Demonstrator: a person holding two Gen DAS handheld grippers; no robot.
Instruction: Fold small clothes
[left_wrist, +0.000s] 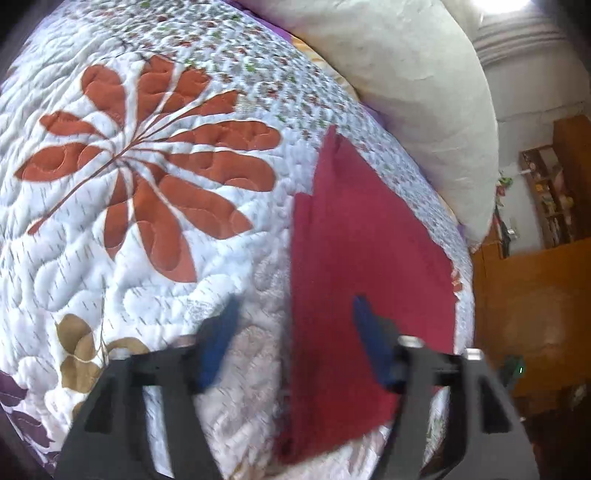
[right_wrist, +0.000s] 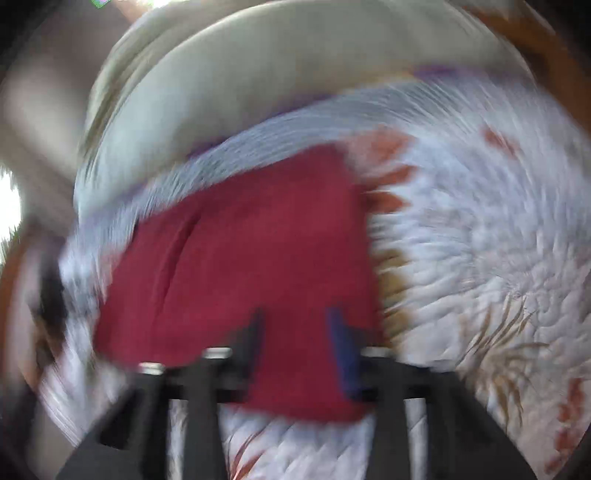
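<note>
On the bed, over a white quilt (left_wrist: 122, 280) w/ big rust-orange leaf print, I see the red garment (left_wrist: 354, 258) lying flat, folded into a long strip, near the quilt's edge on the side by the pale pillow (left_wrist: 417, 96). Garment edges look straight, one narrow end tapering toward the pillow.

Left tool (left_wrist: 291, 314): jaws spread wide, nothing btwn them. Its blue fingertips (left_wrist: 221, 332) hang above the fabric; one sits over bare quilt, the other over the red cloth, the garment's long edge running btwn them. No contact I can confirm.

Right tool (right_wrist: 295, 325): view heavily motion-blurred. Jaws apart, roughly mid-width, both tips over the near end of the red garment (right_wrist: 251, 251). Can't tell if tips touch the cloth; nothing looks pinched. A crease runs lengthwise down the garment in this view.

Bkgd in left wrist view: wooden furniture (left_wrist: 532, 295) beside the bed, shelf w/ small items further back, too small to ID.
</note>
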